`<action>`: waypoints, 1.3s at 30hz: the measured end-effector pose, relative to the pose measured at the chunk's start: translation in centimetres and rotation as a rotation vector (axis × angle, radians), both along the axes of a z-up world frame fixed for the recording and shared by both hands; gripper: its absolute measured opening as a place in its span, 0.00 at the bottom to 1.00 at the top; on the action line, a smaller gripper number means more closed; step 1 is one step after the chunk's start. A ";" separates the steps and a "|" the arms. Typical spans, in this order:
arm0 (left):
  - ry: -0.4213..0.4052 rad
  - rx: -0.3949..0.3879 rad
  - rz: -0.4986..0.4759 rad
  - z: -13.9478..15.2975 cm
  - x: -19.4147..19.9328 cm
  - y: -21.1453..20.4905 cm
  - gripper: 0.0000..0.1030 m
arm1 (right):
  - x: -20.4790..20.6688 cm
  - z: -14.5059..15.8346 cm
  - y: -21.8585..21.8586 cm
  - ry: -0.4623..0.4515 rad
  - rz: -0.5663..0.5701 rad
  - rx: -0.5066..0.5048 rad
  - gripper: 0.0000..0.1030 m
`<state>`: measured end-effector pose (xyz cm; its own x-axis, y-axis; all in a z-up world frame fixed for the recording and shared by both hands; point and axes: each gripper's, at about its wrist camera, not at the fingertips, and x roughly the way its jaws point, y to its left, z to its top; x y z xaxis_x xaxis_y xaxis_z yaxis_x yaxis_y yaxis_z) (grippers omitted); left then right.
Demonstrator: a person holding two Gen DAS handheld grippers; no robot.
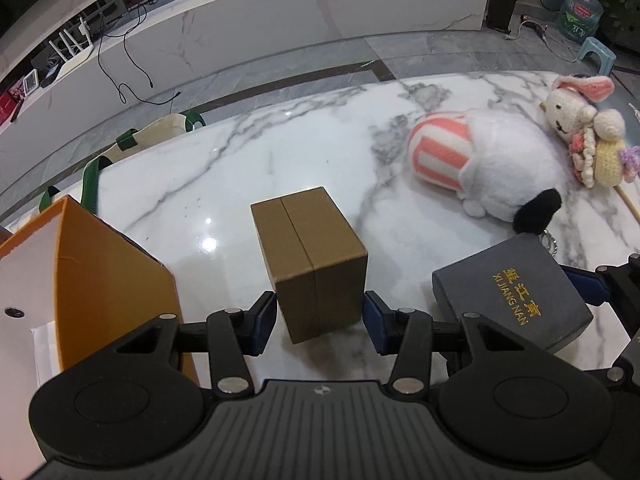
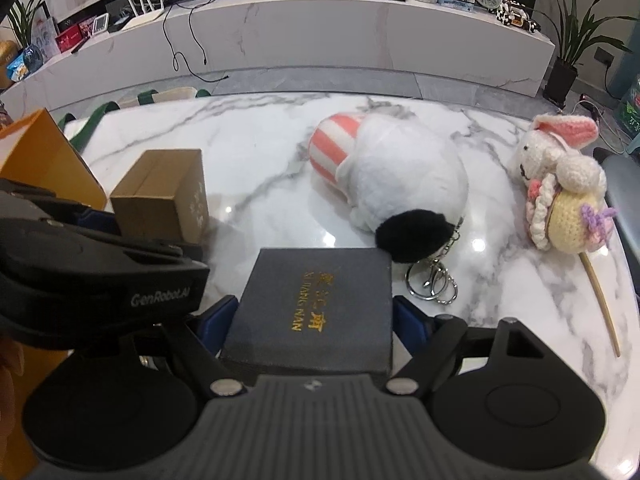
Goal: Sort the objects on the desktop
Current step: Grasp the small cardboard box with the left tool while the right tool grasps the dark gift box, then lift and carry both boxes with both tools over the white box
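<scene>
Left wrist view: left gripper point(image 1: 320, 322) pads press both sides of one brown cardboard box point(image 1: 310, 258), smooth, cuboid, seam down the middle. One orange open box point(image 1: 86, 268) to its left. Right gripper point(image 2: 314, 330) closed on one dark grey textured box point(image 2: 316, 306), flat, square, gold lettering. Ahead of it on the marble table point(image 2: 256, 152): one fluffy white plush point(image 2: 394, 178) with striped end, one crocheted rabbit point(image 2: 560, 178), metal keyrings point(image 2: 434, 280).

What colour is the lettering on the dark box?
Gold, on the dark grey box; clearest in the right wrist view.
</scene>
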<state>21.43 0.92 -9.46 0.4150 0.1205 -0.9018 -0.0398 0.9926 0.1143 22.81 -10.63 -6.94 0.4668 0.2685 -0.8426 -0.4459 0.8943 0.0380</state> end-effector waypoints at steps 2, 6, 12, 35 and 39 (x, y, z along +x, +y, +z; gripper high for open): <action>-0.008 -0.009 0.001 0.5 -0.1 0.1 0.52 | -0.1 0.4 -0.2 -0.005 -0.001 0.005 0.80; -0.029 -0.015 0.000 1.5 -0.6 0.3 0.51 | -0.1 1.1 -0.6 -0.014 -0.009 0.015 0.80; -0.052 -0.027 0.001 2.8 -1.2 0.8 0.49 | 0.1 2.2 -1.2 -0.031 -0.031 0.031 0.80; -0.099 -0.093 0.005 5.7 -2.6 3.1 0.48 | -0.6 3.2 -1.0 -0.047 -0.025 0.037 0.80; -0.117 -0.104 0.011 6.4 -3.1 3.6 0.48 | -0.5 3.6 -1.1 -0.052 -0.027 0.047 0.80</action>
